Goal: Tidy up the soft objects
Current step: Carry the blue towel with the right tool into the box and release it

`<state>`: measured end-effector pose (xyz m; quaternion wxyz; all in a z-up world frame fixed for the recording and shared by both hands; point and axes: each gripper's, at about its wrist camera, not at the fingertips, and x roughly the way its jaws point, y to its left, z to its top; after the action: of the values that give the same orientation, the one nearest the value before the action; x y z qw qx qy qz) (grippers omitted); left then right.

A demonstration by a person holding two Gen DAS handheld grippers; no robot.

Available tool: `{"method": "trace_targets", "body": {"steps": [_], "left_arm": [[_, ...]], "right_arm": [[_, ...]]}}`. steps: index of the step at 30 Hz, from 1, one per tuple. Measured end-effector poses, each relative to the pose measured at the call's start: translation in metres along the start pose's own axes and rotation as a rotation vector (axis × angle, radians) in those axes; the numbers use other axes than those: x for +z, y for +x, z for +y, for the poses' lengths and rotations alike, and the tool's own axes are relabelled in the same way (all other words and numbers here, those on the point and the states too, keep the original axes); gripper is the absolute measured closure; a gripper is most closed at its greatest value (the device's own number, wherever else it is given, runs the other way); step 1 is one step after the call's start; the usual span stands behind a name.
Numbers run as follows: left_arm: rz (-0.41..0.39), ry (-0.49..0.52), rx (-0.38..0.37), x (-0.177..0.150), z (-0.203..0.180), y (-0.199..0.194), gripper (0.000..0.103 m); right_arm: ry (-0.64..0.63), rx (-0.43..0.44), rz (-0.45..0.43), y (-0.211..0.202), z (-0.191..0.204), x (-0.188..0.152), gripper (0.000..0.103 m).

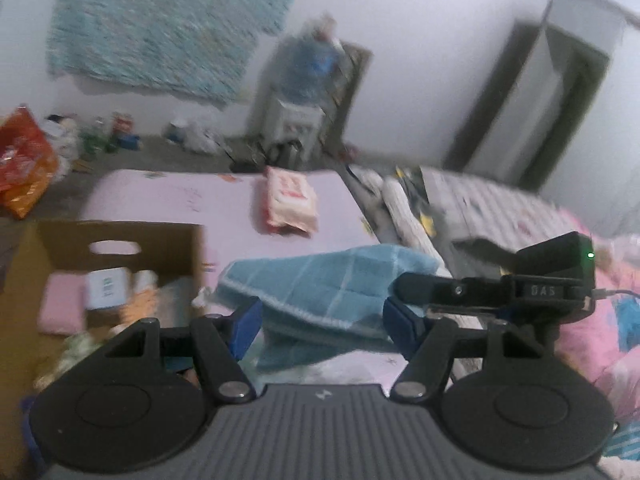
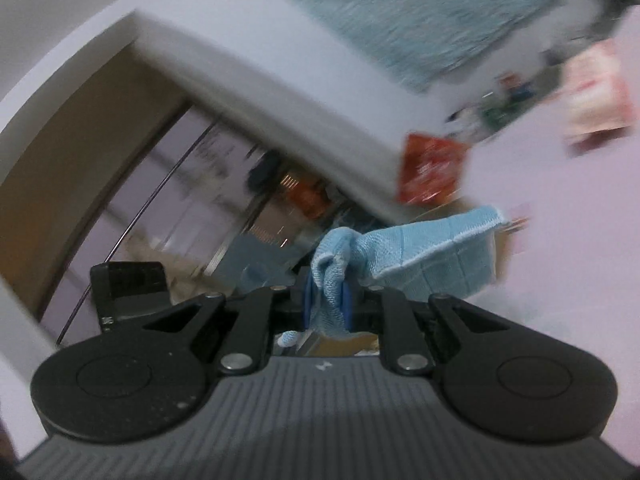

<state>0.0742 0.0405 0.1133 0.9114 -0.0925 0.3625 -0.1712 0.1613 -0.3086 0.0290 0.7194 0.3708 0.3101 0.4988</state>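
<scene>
Only in my left wrist view, the cardboard box [image 1: 116, 264]; my left claw [image 1: 326, 322] spread wide, my right claw [image 2: 326, 300] clenched on the bunched, checked blue towel [image 2: 420, 252].

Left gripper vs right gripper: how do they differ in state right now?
The left gripper has its jaws spread wide and holds nothing; the right gripper is shut on the blue towel. The towel merely hangs in front of the left gripper's open fingers, while it is bunched between the right gripper's pads. Both share black linkages and blue pads.
</scene>
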Motion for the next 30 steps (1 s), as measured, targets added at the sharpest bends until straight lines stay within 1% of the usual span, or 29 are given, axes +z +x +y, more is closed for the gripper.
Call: {"method": "trace_targets", "body": {"steps": [3, 4, 6, 9, 12, 15, 16, 19, 22, 24, 25, 27, 30], "left_arm": [[-0.055, -0.058, 0.036, -0.022, 0.026, -0.038, 0.035], [-0.062, -0.077, 0.046, -0.03, 0.034, -0.048, 0.035], [-0.064, -0.119, 0.059, -0.047, 0.051, -0.059, 0.035], [-0.038, -0.203, 0.067, -0.075, 0.082, -0.063, 0.035], [-0.017, -0.27, 0.071, -0.096, 0.109, -0.061, 0.036], [-0.036, -0.319, 0.079, -0.113, 0.131, -0.066, 0.036], [-0.047, -0.328, 0.088, -0.119, 0.139, -0.072, 0.036], [-0.077, -0.344, 0.125, -0.129, 0.151, -0.079, 0.035], [-0.111, -0.364, 0.151, -0.136, 0.163, -0.089, 0.035], [-0.13, -0.376, 0.155, -0.141, 0.166, -0.095, 0.034], [-0.139, -0.379, 0.16, -0.143, 0.168, -0.098, 0.033], [-0.147, -0.376, 0.17, -0.146, 0.17, -0.101, 0.032], [-0.151, -0.368, 0.192, -0.152, 0.171, -0.104, 0.027]], "right_arm": [[-0.033, 0.048, 0.114, 0.047, 0.028, -0.011, 0.09], [-0.049, 0.052, 0.156, 0.062, 0.038, -0.017, 0.09], [-0.089, 0.023, 0.251, 0.097, 0.051, -0.03, 0.09], [-0.139, -0.063, 0.402, 0.141, 0.061, -0.052, 0.09], [-0.224, -0.203, 0.552, 0.176, 0.069, -0.074, 0.09], [-0.354, -0.348, 0.689, 0.204, 0.081, -0.088, 0.09], [-0.387, -0.371, 0.733, 0.199, 0.087, -0.097, 0.09], [-0.497, -0.466, 0.871, 0.234, 0.097, -0.112, 0.089], [-0.574, -0.527, 0.989, 0.263, 0.096, -0.125, 0.089], [-0.616, -0.565, 1.068, 0.285, 0.09, -0.141, 0.089], [-0.625, -0.577, 1.106, 0.292, 0.089, -0.149, 0.088], [-0.626, -0.598, 1.168, 0.312, 0.069, -0.157, 0.088], [-0.611, -0.638, 1.262, 0.323, 0.051, -0.176, 0.085]]}}
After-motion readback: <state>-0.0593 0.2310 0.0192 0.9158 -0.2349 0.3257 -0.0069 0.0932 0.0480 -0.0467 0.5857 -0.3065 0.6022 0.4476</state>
